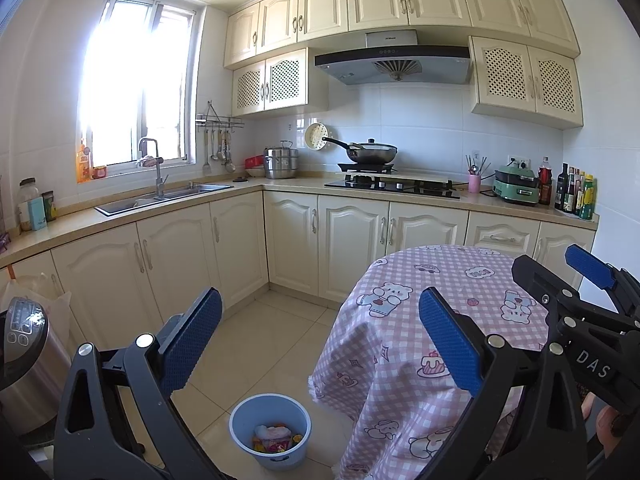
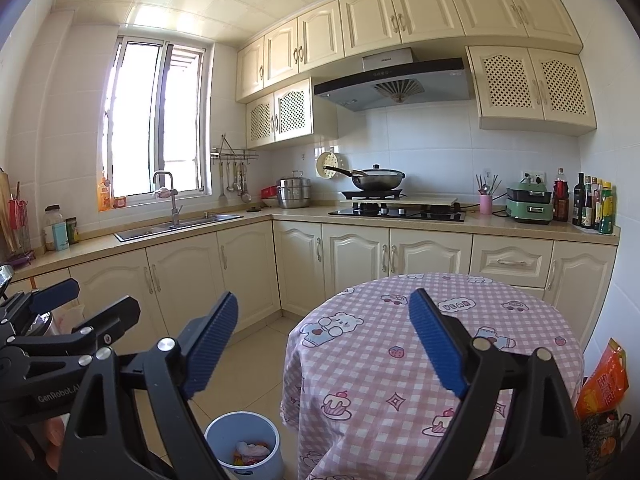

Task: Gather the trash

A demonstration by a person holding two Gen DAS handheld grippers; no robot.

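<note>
A small blue bin stands on the tiled floor by the foot of the round table. Colourful wrappers and crumpled trash lie inside it. My left gripper is open, held above the bin with nothing between its blue pads. My right gripper is also open and empty, over the table's left edge. Each gripper shows in the other's view, the right gripper at the far right and the left gripper at the far left. The pink checked tablecloth shows no loose items.
A steel appliance stands low at the left. An orange snack bag sits at the table's right. Cream cabinets, a sink and a stove with a wok line the walls. Tiled floor lies between the table and the cabinets.
</note>
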